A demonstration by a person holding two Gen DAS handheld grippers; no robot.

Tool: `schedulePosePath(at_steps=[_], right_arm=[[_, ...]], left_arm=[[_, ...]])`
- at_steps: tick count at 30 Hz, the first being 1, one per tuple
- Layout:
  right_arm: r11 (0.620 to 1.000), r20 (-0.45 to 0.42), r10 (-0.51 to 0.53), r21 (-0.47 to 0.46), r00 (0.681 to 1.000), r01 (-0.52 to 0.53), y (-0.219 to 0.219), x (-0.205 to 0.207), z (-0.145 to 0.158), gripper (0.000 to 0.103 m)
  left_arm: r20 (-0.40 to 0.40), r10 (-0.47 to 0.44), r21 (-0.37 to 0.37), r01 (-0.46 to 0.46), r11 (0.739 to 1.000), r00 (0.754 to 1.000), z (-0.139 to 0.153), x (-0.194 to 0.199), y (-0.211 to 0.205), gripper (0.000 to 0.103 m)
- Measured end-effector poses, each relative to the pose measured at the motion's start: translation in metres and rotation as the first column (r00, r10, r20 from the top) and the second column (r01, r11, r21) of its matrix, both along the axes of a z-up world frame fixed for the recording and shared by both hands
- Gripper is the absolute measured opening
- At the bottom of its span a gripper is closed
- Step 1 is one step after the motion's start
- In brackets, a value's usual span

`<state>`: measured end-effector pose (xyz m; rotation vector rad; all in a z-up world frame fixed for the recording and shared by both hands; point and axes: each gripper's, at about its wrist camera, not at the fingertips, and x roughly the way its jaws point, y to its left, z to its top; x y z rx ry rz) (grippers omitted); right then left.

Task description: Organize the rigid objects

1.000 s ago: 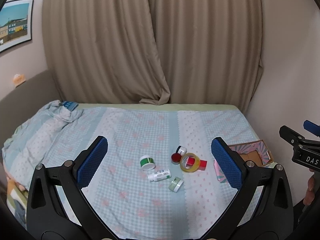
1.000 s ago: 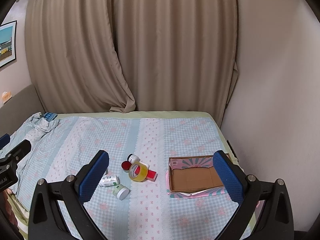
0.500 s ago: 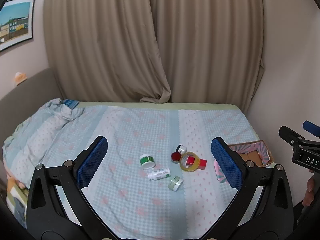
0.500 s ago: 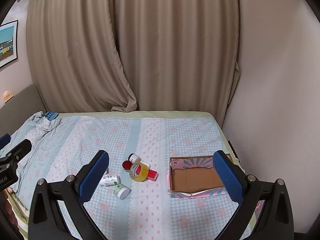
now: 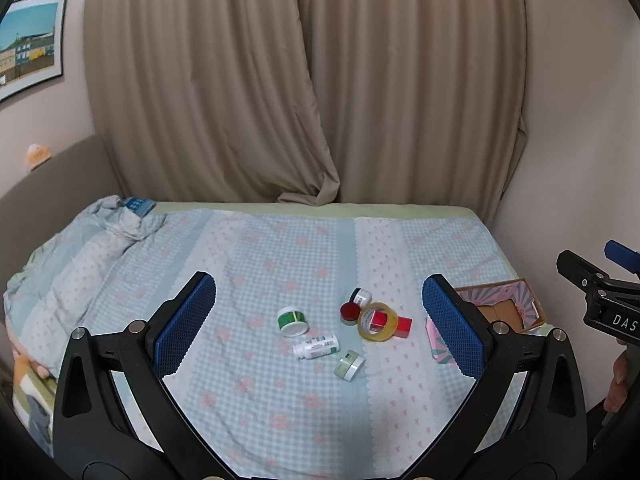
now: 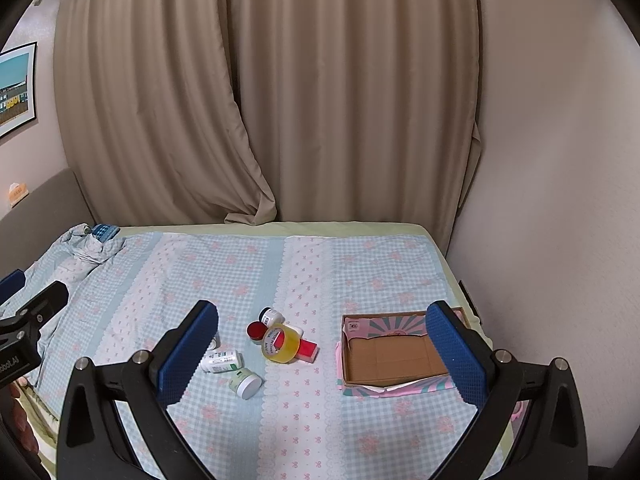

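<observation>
A cluster of small items lies mid-bed: a yellow tape roll (image 5: 378, 321) (image 6: 281, 345) leaning on a red block (image 5: 401, 324) (image 6: 306, 349), a red-lidded jar (image 5: 349, 313) (image 6: 256, 330), a small black-and-white jar (image 5: 360, 296) (image 6: 270, 315), a green-and-white jar (image 5: 292, 321), a white bottle (image 5: 316, 347) (image 6: 221, 360) on its side, and a pale green jar (image 5: 349, 365) (image 6: 245, 382). An open cardboard box (image 6: 390, 354) (image 5: 505, 310) sits to the right. My left gripper (image 5: 319, 326) and right gripper (image 6: 322, 350) are open, empty, above the bed's near side.
The bed has a blue checked cover (image 6: 360, 264) with a bunched quilt (image 5: 80, 248) at the left. Beige curtains (image 6: 280, 100) hang behind. A wall (image 6: 560, 200) stands right of the bed. A framed picture (image 5: 28, 44) hangs on the left wall.
Both views have shifted slightly; the items sit a little further right in each view. Both grippers stay open and nothing on the bed has moved.
</observation>
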<state>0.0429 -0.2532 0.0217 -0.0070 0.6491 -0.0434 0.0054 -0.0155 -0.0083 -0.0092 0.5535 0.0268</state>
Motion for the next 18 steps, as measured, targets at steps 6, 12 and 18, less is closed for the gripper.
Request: schedulePosePath(at_steps=[6,12,18], right_arm=[[1.000,-0.006,0.001,0.018,1.000,-0.001,0.001,0.000,0.000,0.103],[1.000,-0.007,0.002,0.014,1.000,-0.002,0.001,0.000,0.000,0.103],[1.000,-0.012,0.001,0.015,1.000,-0.001,0.002,0.001,0.001,0.103]], left_arm=[[-0.007,-0.010,-0.003,0.010,1.000,1.000,-0.002,0.003,-0.002,0.103],[-0.019,-0.024,-0.021,0.024,0.999,1.000,-0.003,0.006,0.001,0.103],[-0.030,-0.022,-0.016,0.022,1.000,0.999,-0.004,0.014,0.000,0.103]])
